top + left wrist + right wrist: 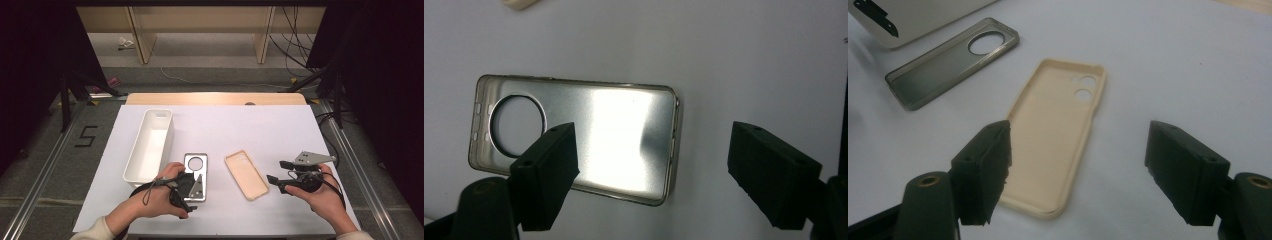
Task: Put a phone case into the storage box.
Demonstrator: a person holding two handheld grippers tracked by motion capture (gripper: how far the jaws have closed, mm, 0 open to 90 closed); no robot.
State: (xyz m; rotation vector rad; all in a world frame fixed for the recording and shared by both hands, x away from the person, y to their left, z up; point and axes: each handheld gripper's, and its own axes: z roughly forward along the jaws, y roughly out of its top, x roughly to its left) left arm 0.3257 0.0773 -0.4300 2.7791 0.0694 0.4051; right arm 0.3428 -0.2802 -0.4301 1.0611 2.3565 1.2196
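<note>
Silver phone case (589, 145) lies flat, open side up, so the left tool (649, 172), jaws apart, can straddle its edge; right tool (1078, 172), jaws apart, hovers by the beige case (1055, 135).

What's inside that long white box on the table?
The white box looks empty: its pale floor shows along most of its length. The near end is hidden behind the person's left hand, and the near wall shades a strip of floor, so something small there could escape notice.

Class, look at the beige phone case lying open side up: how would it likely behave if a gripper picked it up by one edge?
The beige phone case looks thin-walled, so probably light and somewhat bendy. Its smooth surface may slip between pads. Lying flat on the table, it shouldn't roll or tip.
</note>
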